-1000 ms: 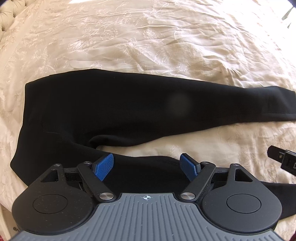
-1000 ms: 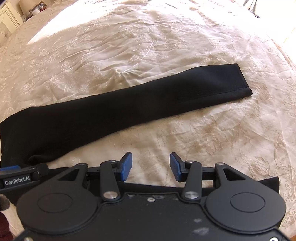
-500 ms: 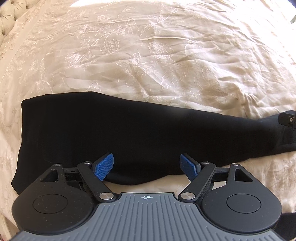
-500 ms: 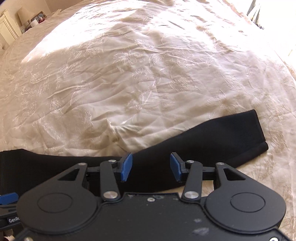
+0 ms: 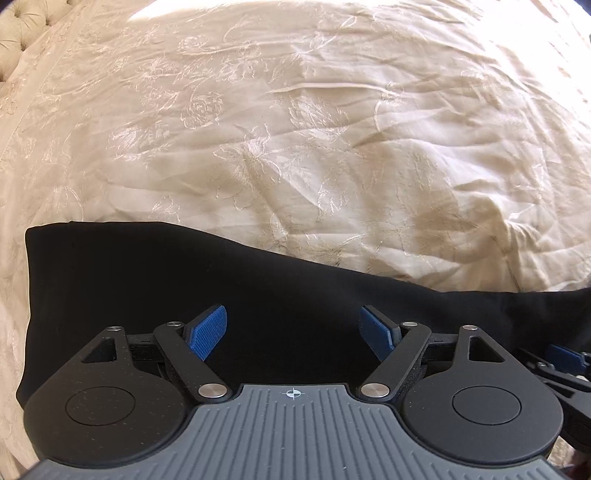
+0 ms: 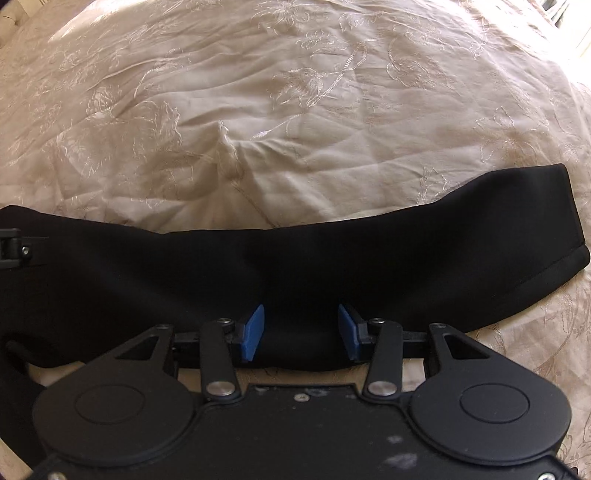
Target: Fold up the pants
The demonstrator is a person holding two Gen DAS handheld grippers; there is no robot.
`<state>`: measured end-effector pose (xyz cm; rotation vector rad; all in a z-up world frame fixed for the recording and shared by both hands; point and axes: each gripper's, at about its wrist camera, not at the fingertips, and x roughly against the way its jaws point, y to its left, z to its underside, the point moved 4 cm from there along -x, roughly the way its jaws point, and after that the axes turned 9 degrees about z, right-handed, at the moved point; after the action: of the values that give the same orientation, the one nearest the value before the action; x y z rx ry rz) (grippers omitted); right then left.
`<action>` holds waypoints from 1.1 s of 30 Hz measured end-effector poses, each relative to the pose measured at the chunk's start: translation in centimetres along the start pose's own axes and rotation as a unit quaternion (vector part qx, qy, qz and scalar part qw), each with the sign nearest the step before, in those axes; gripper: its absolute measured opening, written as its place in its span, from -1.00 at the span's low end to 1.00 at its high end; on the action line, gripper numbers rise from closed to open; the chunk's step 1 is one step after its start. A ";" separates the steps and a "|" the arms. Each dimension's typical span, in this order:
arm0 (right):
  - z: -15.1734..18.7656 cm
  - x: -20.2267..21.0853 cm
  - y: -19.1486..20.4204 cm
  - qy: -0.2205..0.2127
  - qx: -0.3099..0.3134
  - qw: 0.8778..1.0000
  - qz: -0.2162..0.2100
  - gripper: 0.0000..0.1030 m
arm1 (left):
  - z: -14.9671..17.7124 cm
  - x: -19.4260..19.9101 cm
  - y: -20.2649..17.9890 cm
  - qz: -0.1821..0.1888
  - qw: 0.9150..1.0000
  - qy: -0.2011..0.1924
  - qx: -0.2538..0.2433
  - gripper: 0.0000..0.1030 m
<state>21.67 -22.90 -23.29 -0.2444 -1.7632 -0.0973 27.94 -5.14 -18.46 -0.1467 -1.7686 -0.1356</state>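
Black pants [image 5: 147,277] lie flat across a cream embroidered bedspread [image 5: 295,147]. My left gripper [image 5: 293,328] hangs low over their wide waist end, jaws open, blue pads apart above the cloth. Along the leg [image 6: 443,251], whose hemmed cuff [image 6: 576,240] points right, my right gripper [image 6: 301,332] sits at the near edge. Its jaws are closing, the black cloth lies between the pads, and they do not press on it. The right gripper [image 5: 565,358] shows at the left wrist view's right edge, and the left gripper [image 6: 11,247] at the right wrist view's left edge.
The bedspread [image 6: 295,110] stretches wrinkled beyond the pants. A tufted headboard [image 5: 14,33] stands at the far left corner. A dark fold of cloth [image 6: 14,350] lies at the lower left in the right wrist view.
Both grippers have moved forward and down, from the near leg onto the far leg. The pants now fill the lower part of both views. The right jaws have narrowed slightly.
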 end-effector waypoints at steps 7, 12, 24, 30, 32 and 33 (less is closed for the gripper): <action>-2.6 2.4 -3.6 -0.057 -0.049 0.997 0.026 -0.14 | 0.8 -4.2 0.0 -0.006 0.999 0.038 0.001 0.53; -4.8 2.8 -9.7 -0.088 -0.075 0.988 0.099 -0.11 | 0.4 -5.3 0.2 0.000 0.999 0.038 0.014 0.53; -5.1 -3.1 -21.3 -0.034 -0.164 0.976 0.140 -0.05 | 2.2 -0.4 2.5 0.001 0.999 0.002 0.043 0.52; -4.6 -3.8 -21.7 -0.035 -0.167 0.981 0.089 0.00 | 4.2 1.5 3.1 -0.014 0.999 0.001 0.033 0.52; -4.4 -3.5 -21.6 -0.041 -0.159 0.983 0.077 -0.10 | 4.7 1.8 3.0 -0.017 1.000 0.002 0.026 0.52; -4.3 -3.2 -21.3 -0.043 -0.148 0.985 0.073 -0.50 | 4.9 1.8 3.0 -0.018 1.000 0.003 0.024 0.52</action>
<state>21.74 -44.89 -24.06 -0.6009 -1.8066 -0.2474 23.35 -1.34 -17.67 -0.0804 -1.7675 -0.1198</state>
